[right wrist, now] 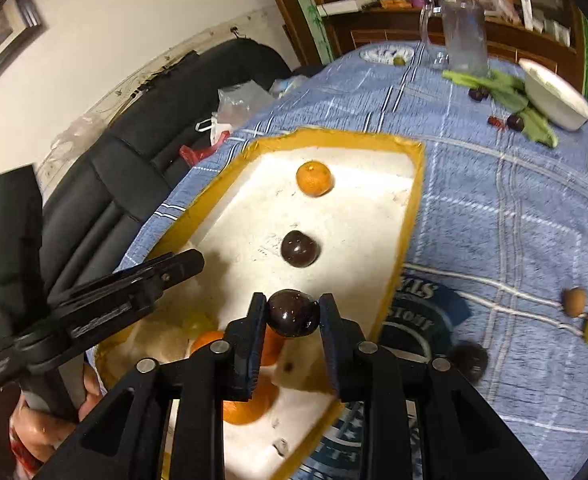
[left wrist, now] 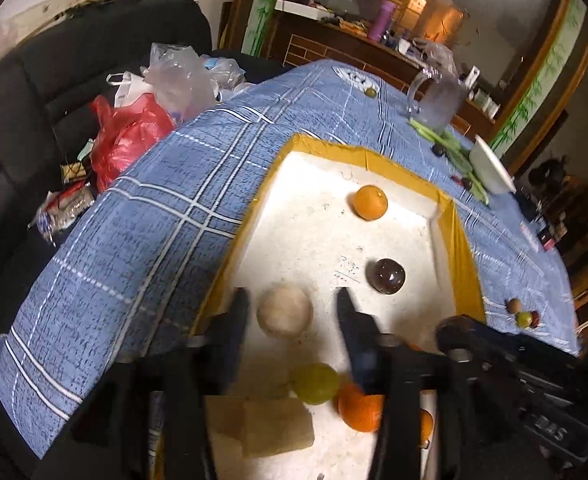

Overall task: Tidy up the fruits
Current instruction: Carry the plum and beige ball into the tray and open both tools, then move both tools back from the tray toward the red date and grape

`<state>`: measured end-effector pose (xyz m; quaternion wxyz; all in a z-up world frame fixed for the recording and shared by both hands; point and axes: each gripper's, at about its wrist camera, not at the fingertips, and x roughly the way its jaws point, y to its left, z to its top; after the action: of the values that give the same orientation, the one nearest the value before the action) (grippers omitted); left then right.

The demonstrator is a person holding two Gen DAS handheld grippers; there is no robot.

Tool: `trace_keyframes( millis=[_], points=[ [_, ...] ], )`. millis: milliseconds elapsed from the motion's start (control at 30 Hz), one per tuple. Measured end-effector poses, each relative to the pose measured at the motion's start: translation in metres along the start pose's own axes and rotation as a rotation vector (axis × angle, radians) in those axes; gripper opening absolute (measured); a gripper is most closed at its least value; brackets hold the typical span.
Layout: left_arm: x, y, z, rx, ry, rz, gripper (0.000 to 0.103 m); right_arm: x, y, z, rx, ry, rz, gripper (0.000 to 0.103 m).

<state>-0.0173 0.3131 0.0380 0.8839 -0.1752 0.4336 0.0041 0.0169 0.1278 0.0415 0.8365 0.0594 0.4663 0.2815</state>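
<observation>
- Foam tray (right wrist: 378, 216), yellow-taped rim, on the blue cloth (right wrist: 494, 220): holds oranges, a green fruit and a dark plum.
- Left gripper (left wrist: 294, 304): jaws wide apart, empty, straddling a pale round fruit (left wrist: 285, 311).
- Right gripper (right wrist: 294, 314): clamped on a dark plum (right wrist: 293, 313) above the tray; glossy skin, so slippage and roll-off are judged likely.

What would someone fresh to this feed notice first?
Most likely the right gripper, shut on a glossy dark round plum and held above the near end of the white foam tray with the yellow taped rim. Next, the left gripper hangs open around a pale round fruit lying in that tray, with a bright orange tangerine at the far end.
</observation>
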Motion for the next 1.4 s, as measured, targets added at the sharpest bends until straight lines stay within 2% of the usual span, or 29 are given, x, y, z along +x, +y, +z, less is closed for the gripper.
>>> trace_keyframes(
  millis=[67, 267, 333, 400, 500, 567, 633, 800, 933, 967, 1067, 1167, 1267, 1400],
  points=[
    [-0.006, 0.003, -0.002, -0.014, -0.003, -0.025, 0.051, 0.002, 0.000, 0.000, 0.009, -0.002, -0.005, 0.041],
    [-0.035, -0.005, -0.011, -0.020, -0.058, -0.054, 0.065, -0.021, -0.004, -0.008, 0.026, -0.042, -0.009, 0.043],
    [-0.047, -0.010, -0.016, -0.025, -0.077, -0.084, 0.073, -0.037, -0.008, -0.015, 0.031, -0.077, -0.024, 0.049],
    [-0.056, -0.016, -0.021, -0.029, -0.093, -0.116, 0.076, -0.052, -0.015, -0.024, 0.051, -0.111, -0.044, 0.053],
    [-0.066, -0.030, -0.028, -0.025, -0.106, -0.169, 0.078, -0.077, -0.029, -0.041, 0.097, -0.159, -0.067, 0.053],
    [-0.073, -0.042, -0.033, -0.014, -0.126, -0.175, 0.083, -0.096, -0.039, -0.053, 0.131, -0.194, -0.081, 0.054],
    [-0.086, -0.058, -0.041, 0.004, -0.175, -0.176, 0.090, -0.111, -0.047, -0.062, 0.152, -0.221, -0.091, 0.057],
    [-0.115, -0.100, -0.064, 0.089, -0.249, -0.247, 0.090, -0.143, -0.070, -0.085, 0.202, -0.271, -0.155, 0.059],
    [-0.148, -0.139, -0.084, 0.197, -0.377, -0.300, 0.090, -0.172, -0.087, -0.108, 0.250, -0.319, -0.170, 0.059],
    [-0.154, -0.149, -0.089, 0.228, -0.392, -0.296, 0.090, -0.177, -0.091, -0.111, 0.255, -0.328, -0.175, 0.059],
    [-0.160, -0.175, -0.098, 0.303, -0.373, -0.219, 0.090, -0.193, -0.100, -0.120, 0.269, -0.358, -0.204, 0.060],
    [-0.168, -0.193, -0.102, 0.355, -0.362, -0.193, 0.090, -0.207, -0.108, -0.127, 0.285, -0.384, -0.213, 0.060],
    [-0.186, -0.203, -0.100, 0.381, -0.407, -0.188, 0.090, -0.227, -0.112, -0.128, 0.274, -0.416, -0.244, 0.060],
    [-0.208, -0.216, -0.094, 0.444, -0.506, -0.145, 0.093, -0.260, -0.117, -0.124, 0.244, -0.466, -0.284, 0.062]
  ],
)
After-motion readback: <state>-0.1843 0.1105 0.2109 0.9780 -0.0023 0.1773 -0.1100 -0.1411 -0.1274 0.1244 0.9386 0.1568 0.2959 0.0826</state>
